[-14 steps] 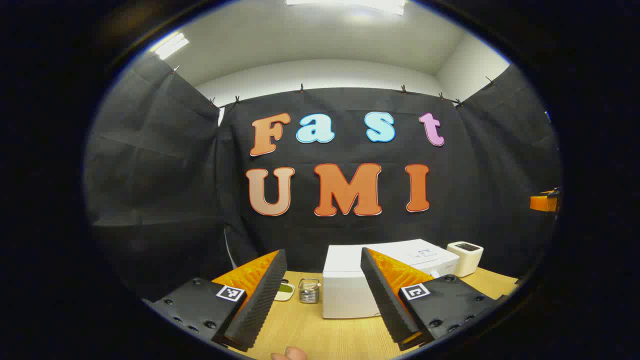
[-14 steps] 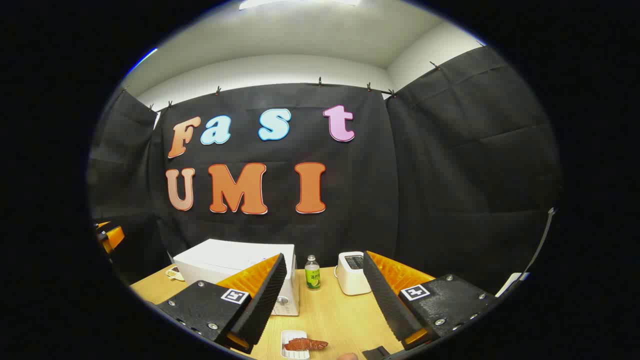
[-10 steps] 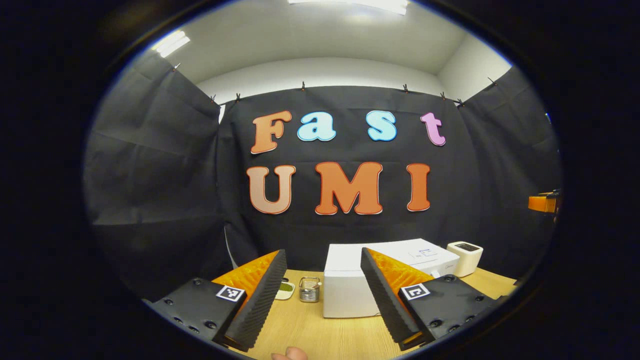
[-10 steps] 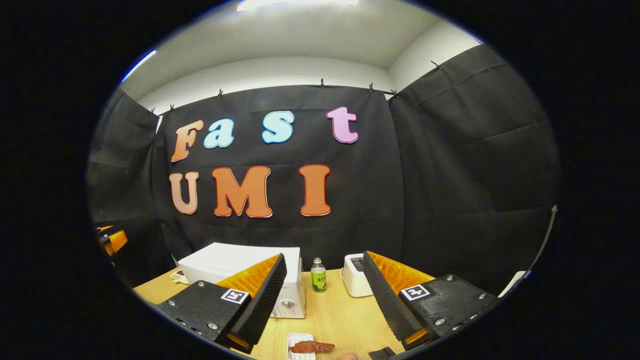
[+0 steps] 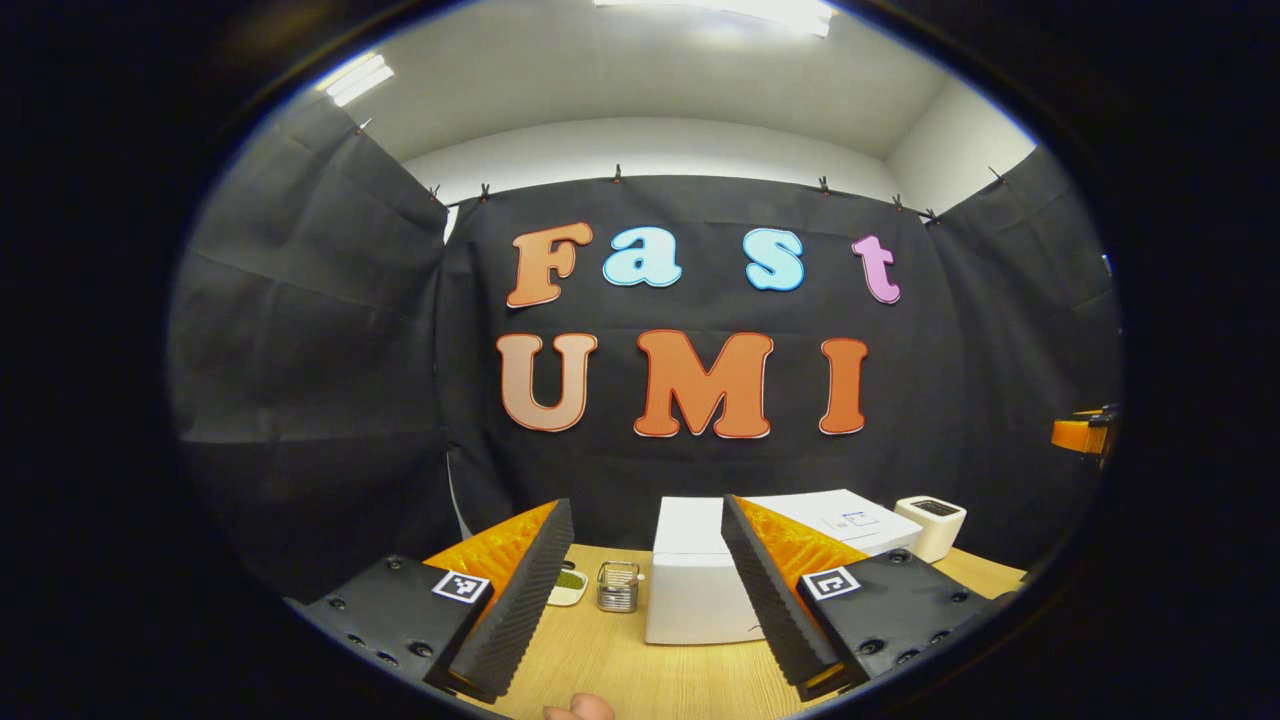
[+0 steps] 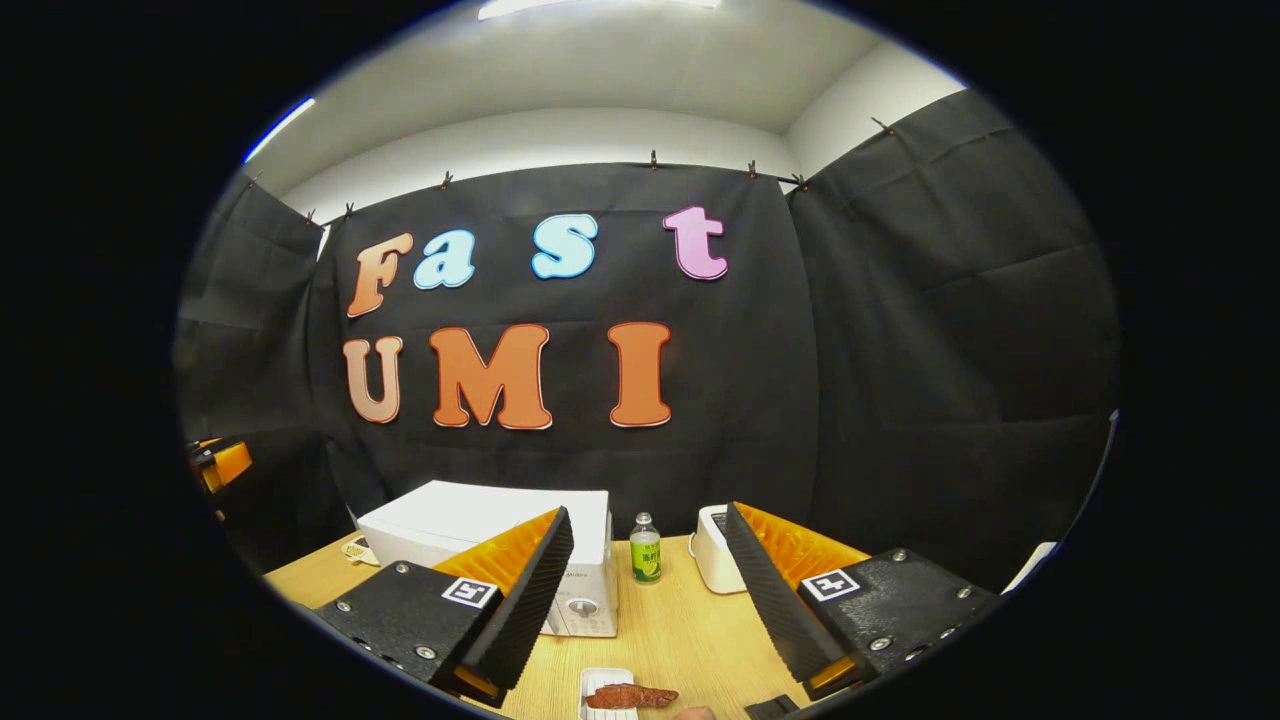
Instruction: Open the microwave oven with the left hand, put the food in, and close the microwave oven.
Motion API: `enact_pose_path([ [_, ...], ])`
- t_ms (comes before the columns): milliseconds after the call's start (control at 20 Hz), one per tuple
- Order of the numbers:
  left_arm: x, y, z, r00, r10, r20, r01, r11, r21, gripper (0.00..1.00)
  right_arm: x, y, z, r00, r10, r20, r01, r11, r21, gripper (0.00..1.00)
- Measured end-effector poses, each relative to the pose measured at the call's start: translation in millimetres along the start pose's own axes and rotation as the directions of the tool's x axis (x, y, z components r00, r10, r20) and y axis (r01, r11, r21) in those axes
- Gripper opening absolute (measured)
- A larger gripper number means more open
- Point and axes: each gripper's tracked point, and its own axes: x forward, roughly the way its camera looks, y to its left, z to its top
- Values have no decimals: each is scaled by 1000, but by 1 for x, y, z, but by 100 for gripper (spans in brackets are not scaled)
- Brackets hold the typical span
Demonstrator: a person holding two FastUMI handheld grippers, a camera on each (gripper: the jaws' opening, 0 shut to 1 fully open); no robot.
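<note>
A white microwave oven [image 5: 690, 590] stands on the wooden table [image 5: 640, 670], its door closed; in the right gripper view the microwave oven [image 6: 470, 520] shows its control knobs at its right end. My left gripper [image 5: 640, 620] hangs open above the table in front of it, nothing between its fingers. My right gripper [image 6: 645, 620] is open too, held over the table. Below it, near the front edge, lies a reddish-brown piece of food [image 6: 630, 695] on a small white tray [image 6: 600, 683]. The other gripper [image 6: 222, 465] appears at the far left.
A white toaster [image 6: 715, 560] and a small green bottle [image 6: 646, 550] stand right of the microwave. Left of it sit a small metal basket [image 5: 618, 586] and a little white dish [image 5: 570, 583]. A fingertip [image 5: 580, 708] pokes in at the bottom edge.
Both cameras shifted slightly; the microwave and toaster sit a little lower and farther right in the left gripper view, and the food tray slid right in the right gripper view. Both grippers stayed open.
</note>
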Motion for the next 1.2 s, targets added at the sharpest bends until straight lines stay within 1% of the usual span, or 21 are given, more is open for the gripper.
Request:
enact_pose_path([
  [50,0,-1,-3,1000,1,-4,-1,1000,-3,94,0,0,-1,1000,0,-4,0,1000,-2,95],
  [100,1,-2,-3,1000,0,-5,-1,1000,-5,98,1,-1,-2,1000,-2,-5,2,1000,-3,95],
  [150,1,-4,-4,1000,0,-6,0,1000,-6,94,1,-3,-1,1000,-5,-4,5,1000,-1,95],
  [200,2,-5,-3,1000,-1,-4,1,1000,-7,94,2,-4,-1,1000,-7,-3,7,1000,2,95],
  [250,3,-9,-3,1000,-6,1,6,1000,-6,98,1,-5,0,1000,-7,0,7,1000,6,95],
  [300,3,-15,-3,1000,-13,5,13,1000,-4,98,1,-6,0,1000,-9,2,9,1000,8,95],
  [350,5,-20,-3,1000,-23,7,23,1000,-1,98,0,-7,0,1000,-11,3,11,1000,7,95],
  [400,6,-29,-5,999,-35,7,35,999,-1,94,0,-9,0,1000,-13,3,13,1000,7,95],
  [450,6,-37,-9,999,-46,3,46,999,-4,98,0,-10,-1,1000,-14,2,14,1000,8,95],
  [500,8,-47,-14,998,-63,-4,63,998,-8,98,0,-11,-3,1000,-15,-1,15,1000,9,95],
  [550,10,-59,-19,996,-83,-13,83,996,-13,94,0,-12,-4,1000,-15,-3,15,1000,10,95],
  [600,11,-71,-23,995,-103,-20,102,995,-18,97,0,-14,-6,1000,-15,-5,15,1000,9,95],
  [650,12,-82,-30,993,-119,-26,119,993,-18,98,0,-16,-7,1000,-17,-6,17,1000,9,95],
  [700,14,-93,-37,991,-132,-33,132,991,-15,94,0,-18,-8,1000,-19,-7,19,1000,8,95],
  [900,18,-141,-73,978,-195,-79,197,980,15,94,1,-28,-15,999,-31,-16,32,999,9,95],
  [950,23,-152,-80,974,-212,-86,214,977,14,98,2,-29,-18,999,-32,-21,33,999,9,95],
  [1050,28,-177,-99,966,-238,-100,241,970,19,98,4,-36,-23,999,-40,-29,40,999,5,95],
  [1100,31,-188,-108,963,-248,-106,252,967,28,94,5,-40,-25,998,-47,-32,47,999,0,95],
  [1150,34,-198,-117,961,-253,-113,258,965,40,94,5,-43,-26,998,-51,-36,51,999,-2,95],
  [1200,38,-210,-129,958,-260,-123,267,963,42,98,6,-46,-29,998,-55,-41,55,998,-3,95],
])
